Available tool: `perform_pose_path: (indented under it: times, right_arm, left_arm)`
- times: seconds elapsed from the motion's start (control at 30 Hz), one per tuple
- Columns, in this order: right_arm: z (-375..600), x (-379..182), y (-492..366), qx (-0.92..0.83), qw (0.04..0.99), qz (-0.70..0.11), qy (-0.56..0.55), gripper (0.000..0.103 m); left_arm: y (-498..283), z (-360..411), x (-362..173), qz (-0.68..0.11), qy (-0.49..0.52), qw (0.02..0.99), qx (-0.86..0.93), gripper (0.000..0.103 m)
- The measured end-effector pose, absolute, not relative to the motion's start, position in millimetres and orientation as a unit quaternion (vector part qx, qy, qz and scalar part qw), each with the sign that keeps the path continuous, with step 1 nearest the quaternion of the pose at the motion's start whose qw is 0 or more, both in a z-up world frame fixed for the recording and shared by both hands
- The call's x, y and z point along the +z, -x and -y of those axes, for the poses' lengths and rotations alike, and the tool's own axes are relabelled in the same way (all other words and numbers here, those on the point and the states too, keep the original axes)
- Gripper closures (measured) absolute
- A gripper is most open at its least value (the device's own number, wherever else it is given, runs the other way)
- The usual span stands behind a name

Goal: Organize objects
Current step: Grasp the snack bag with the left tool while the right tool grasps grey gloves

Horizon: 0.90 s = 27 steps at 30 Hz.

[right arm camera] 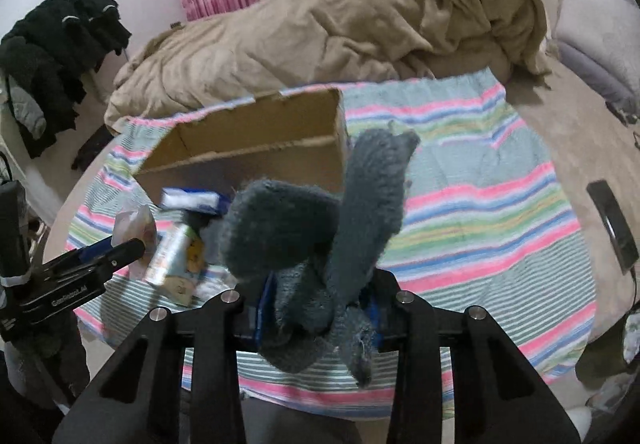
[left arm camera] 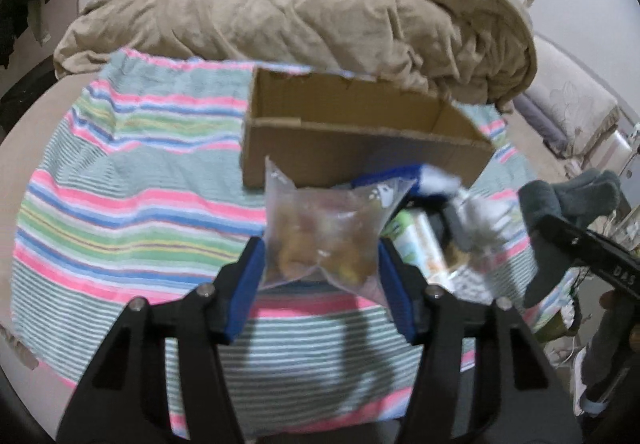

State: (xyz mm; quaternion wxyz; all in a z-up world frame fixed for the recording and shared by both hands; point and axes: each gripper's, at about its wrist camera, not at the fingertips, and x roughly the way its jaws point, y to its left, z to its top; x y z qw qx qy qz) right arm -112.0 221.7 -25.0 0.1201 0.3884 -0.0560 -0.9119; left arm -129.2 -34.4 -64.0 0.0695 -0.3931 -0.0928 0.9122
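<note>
Bag [left arm camera: 320, 240] clamped in left gripper [left arm camera: 320, 276]; socks [right arm camera: 312, 244] in right gripper [right arm camera: 316, 308].

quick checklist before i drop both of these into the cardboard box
1. Left gripper grips the clear bag: ok, pinched between its blue pads.
2. Right gripper grips the grey sock: ok, though its ends flop loose above the jaws.
3. Cardboard box open on top: ok, flaps out of the way.
4. Room inside the box: ok, the part in view looks empty.
5. Grippers apart from each other: ok, side by side with a gap.
6. Pile of packets before the box: cannot tell if it blocks the path.
</note>
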Motion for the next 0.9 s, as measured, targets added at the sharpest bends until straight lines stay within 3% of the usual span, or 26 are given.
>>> perform_pose_path:
  times: [0.23, 0.53, 0.9]
  right_arm:
    - [-210.1, 5.1, 125.1, -0.92, 0.147, 0.05, -0.359, 0.064]
    - [-196.3, 36.6, 170.4, -0.932, 0.178, 0.036, -0.313, 0.064]
    - [-177.3, 2.0, 260.8, -0.923, 0.184, 0.02, -0.338, 0.064]
  left_arm:
    - [132.0, 31.7, -14.7, 0.099, 0.36, 0.071, 0.925, 0.045]
    - [181.7, 28.2, 9.3, 0.095, 0.343, 0.067, 0.932, 0.044]
    - [269.4, 18.5, -33.2, 0.088, 0.381, 0.068, 0.918, 0.044]
